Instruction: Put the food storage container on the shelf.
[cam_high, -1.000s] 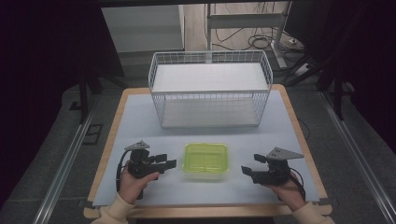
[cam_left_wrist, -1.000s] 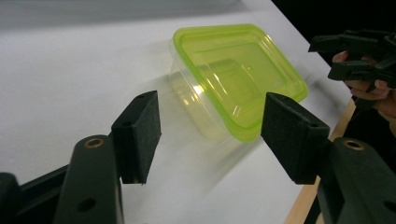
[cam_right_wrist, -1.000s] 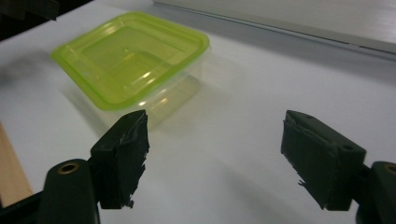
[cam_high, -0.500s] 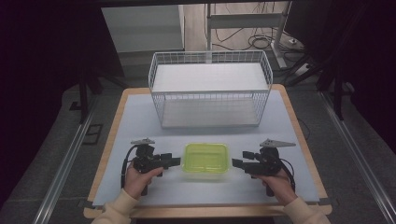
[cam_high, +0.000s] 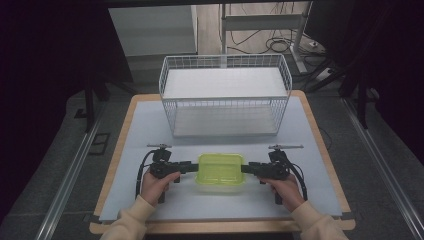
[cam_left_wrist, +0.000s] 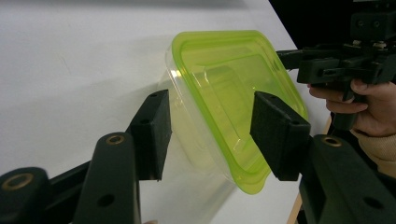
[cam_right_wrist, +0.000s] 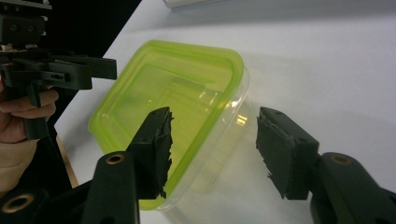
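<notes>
A clear tub with a lime-green lid (cam_high: 221, 172) lies on the white mat near the table's front edge. My left gripper (cam_high: 194, 166) reaches in level from the left and straddles the tub's left end (cam_left_wrist: 224, 79). One pad (cam_left_wrist: 275, 135) lies over the lid and the other (cam_left_wrist: 156, 133) sits by the clear wall. My right gripper (cam_high: 246, 168) straddles the right end (cam_right_wrist: 173, 88) in the same way, and a gap shows between its outer pad (cam_right_wrist: 282, 156) and the wall. Both pairs of jaws have just been closing around the tub. Neither visibly presses on it.
A white wire basket (cam_high: 225, 112) stands at the back middle of the table, its open top facing up. White mat (cam_high: 145, 130) lies bare on both sides of it. The wooden table edge (cam_high: 320, 135) runs along the right, with dark floor and cables beyond.
Both hands have slid inward from the sides toward the tub. Their jaws, which stood wider and away from it, now straddle its two ends.
</notes>
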